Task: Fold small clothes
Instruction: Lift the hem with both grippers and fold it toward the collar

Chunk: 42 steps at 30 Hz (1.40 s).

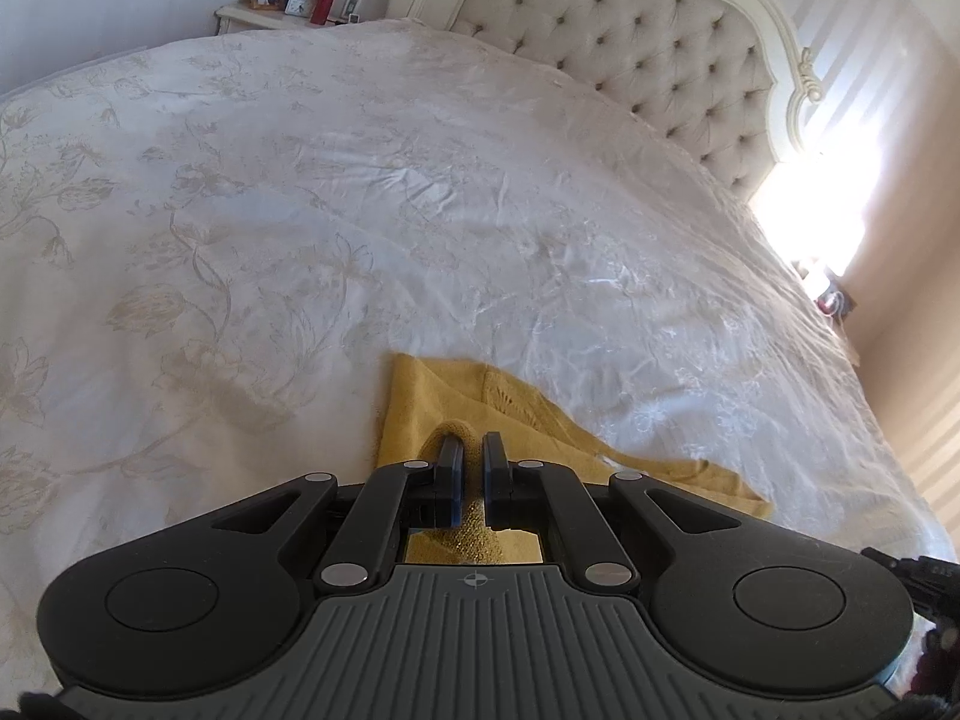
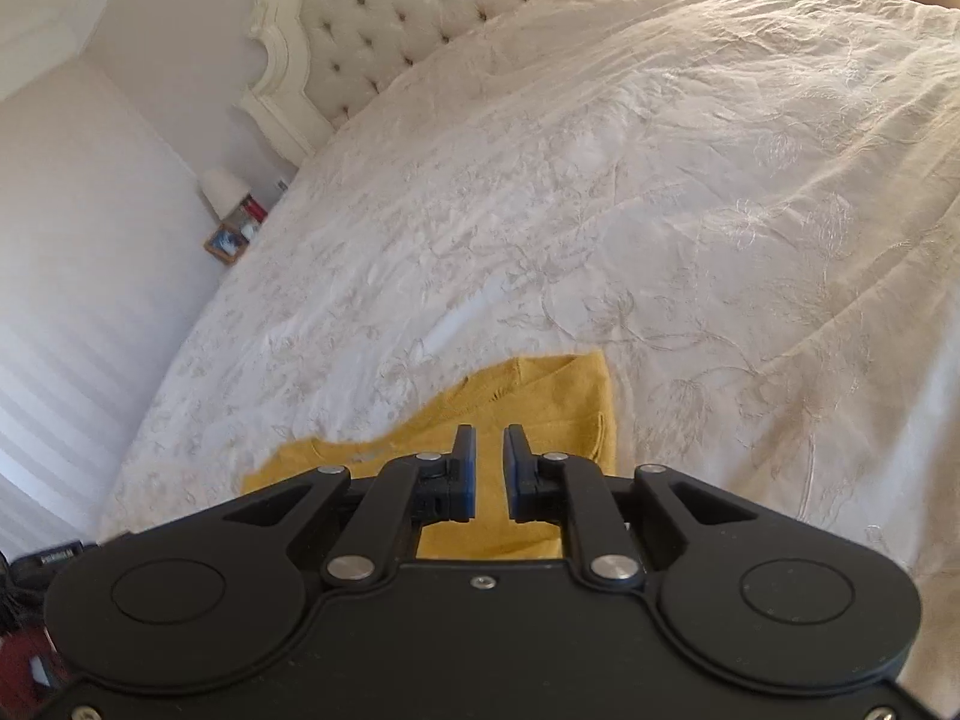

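Note:
A mustard-yellow knit garment [image 1: 420, 402] lies on the white floral bedspread [image 1: 300, 210], close in front of both grippers. My left gripper [image 1: 472, 441] is shut on the yellow garment; a fold of it bunches up over the left finger and shows between the pads down to the palm. In the right wrist view the same garment [image 2: 540, 396] spreads flat beneath my right gripper [image 2: 490, 435]. Its jaws stand a little apart, and I see no cloth pinched between them, only fabric lying underneath.
A tufted cream headboard [image 1: 630, 42] bounds the far side of the bed. A nightstand with a lamp, a photo frame and a red bottle [image 1: 327, 0] stands beyond the bed. Bright window glare [image 1: 840, 180] is at the right. Dark items [image 2: 48, 558] sit beside the bed.

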Each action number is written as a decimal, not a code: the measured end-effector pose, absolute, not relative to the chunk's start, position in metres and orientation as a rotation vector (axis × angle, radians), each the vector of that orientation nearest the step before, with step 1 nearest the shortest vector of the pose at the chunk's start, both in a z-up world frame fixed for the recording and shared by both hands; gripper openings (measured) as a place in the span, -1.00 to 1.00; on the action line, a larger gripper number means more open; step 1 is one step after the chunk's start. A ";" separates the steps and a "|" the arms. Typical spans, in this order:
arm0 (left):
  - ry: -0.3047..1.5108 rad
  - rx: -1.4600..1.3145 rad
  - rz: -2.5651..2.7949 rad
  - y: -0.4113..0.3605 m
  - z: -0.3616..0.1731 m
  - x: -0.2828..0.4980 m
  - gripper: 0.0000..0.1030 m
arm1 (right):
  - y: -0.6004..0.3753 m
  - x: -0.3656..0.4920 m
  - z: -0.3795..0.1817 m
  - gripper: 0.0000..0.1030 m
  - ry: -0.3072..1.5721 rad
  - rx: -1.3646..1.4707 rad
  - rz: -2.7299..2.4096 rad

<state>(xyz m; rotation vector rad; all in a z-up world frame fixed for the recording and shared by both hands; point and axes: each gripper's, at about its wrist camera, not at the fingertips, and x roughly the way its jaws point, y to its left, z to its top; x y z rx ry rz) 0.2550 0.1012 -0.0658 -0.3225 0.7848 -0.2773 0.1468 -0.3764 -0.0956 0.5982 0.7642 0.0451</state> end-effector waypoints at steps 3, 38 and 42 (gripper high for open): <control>0.805 -0.320 -0.279 0.102 -0.071 0.257 -0.88 | -0.365 0.142 -0.111 -0.14 0.826 0.591 0.054; 0.893 -0.271 -0.177 0.083 -0.124 0.373 -0.86 | -0.378 0.255 -0.166 -0.61 0.882 0.676 -0.145; 0.861 -0.276 -0.214 0.089 -0.124 0.380 -0.25 | -0.379 0.249 -0.163 0.18 0.855 0.624 -0.194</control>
